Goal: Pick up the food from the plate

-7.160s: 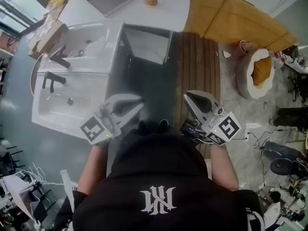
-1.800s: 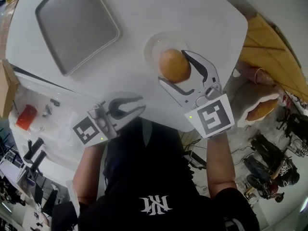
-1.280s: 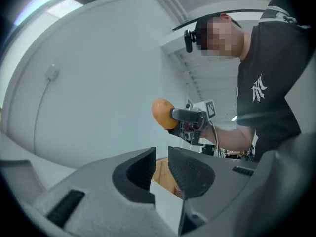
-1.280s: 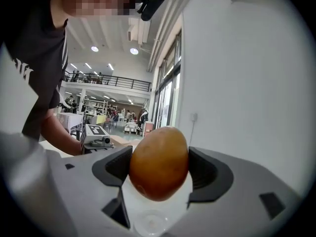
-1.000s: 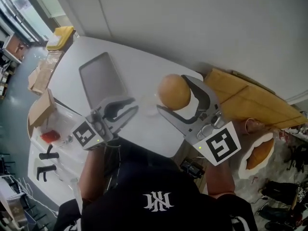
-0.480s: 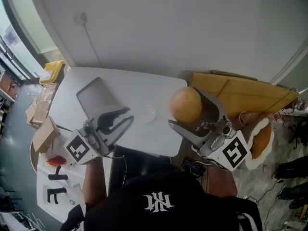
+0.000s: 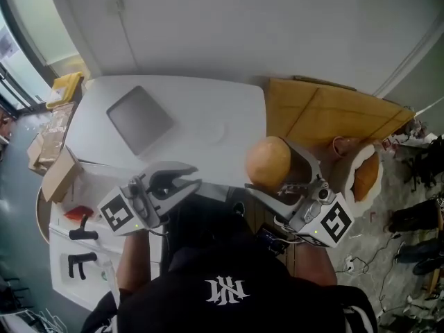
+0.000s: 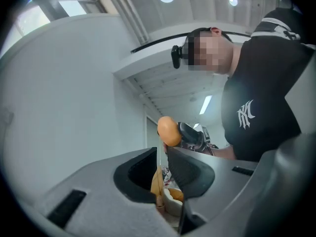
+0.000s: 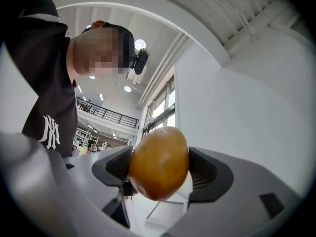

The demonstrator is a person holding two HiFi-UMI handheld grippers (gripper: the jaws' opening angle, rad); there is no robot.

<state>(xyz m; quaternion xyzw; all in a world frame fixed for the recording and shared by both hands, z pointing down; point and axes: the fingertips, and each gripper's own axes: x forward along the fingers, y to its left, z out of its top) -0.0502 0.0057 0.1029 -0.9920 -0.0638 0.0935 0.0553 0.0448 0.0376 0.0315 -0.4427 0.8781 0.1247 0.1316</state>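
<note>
A round golden-brown bun [image 7: 268, 162] sits between the jaws of my right gripper [image 7: 268, 168], lifted well off the table and held to the right of its edge. In the right gripper view the bun [image 9: 159, 163] fills the gap, and both ribbed pads [image 9: 203, 174] of the right gripper [image 9: 159, 166] press on its sides. The clear plate [image 7: 219, 132] lies bare on the white table [image 7: 180, 103]. My left gripper [image 7: 195, 181] hovers at the table's near edge, jaws together with nothing in them. The left gripper [image 8: 162, 154] view looks across at the lifted bun [image 8: 169, 131].
A grey tray [image 7: 139, 118] lies on the table's left half. A cardboard box [image 7: 58, 175] and a white sink unit [image 7: 76, 262] stand at the left. To the right are a tan board [image 7: 333, 116] and a round pet bed [image 7: 362, 175] on the floor.
Both grippers have drawn back from the table toward the person. The right one still carries the bun, now lower and beyond the table's right edge. The plate stays behind.
</note>
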